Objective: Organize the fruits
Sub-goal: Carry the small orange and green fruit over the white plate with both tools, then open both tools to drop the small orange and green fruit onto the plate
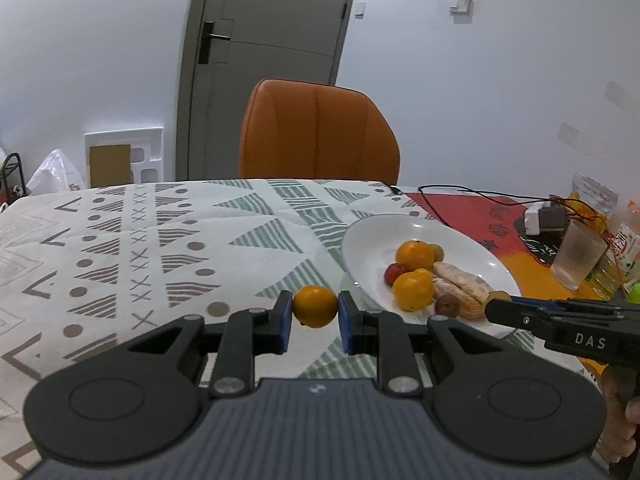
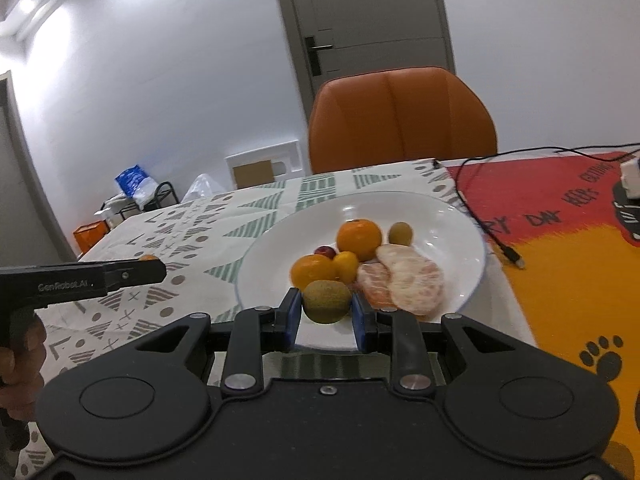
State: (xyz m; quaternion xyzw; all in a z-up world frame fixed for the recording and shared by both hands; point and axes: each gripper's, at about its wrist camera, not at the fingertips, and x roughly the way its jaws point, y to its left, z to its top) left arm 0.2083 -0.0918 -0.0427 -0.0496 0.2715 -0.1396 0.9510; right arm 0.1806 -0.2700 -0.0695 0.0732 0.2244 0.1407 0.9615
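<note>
My left gripper (image 1: pixel 315 313) is shut on a small orange (image 1: pixel 315 306) and holds it above the patterned tablecloth, left of the white plate (image 1: pixel 372 236). My right gripper (image 2: pixel 326 309) is shut on a kiwi (image 2: pixel 326 301) over the near rim of the plate (image 2: pixel 440 216). The plate holds oranges (image 2: pixel 359 239), a small red fruit (image 2: pixel 325 251), a green fruit (image 2: pixel 400 233) and peeled citrus pieces (image 2: pixel 412 280). The left gripper's side (image 2: pixel 120 274) shows in the right wrist view, the right gripper's (image 1: pixel 560 320) in the left wrist view.
An orange chair (image 1: pixel 318 132) stands behind the table. A black cable (image 2: pixel 476 216) lies right of the plate on the red and orange mat. A frosted cup (image 1: pixel 578 254), a white adapter (image 1: pixel 540 218) and snack packets sit at the far right.
</note>
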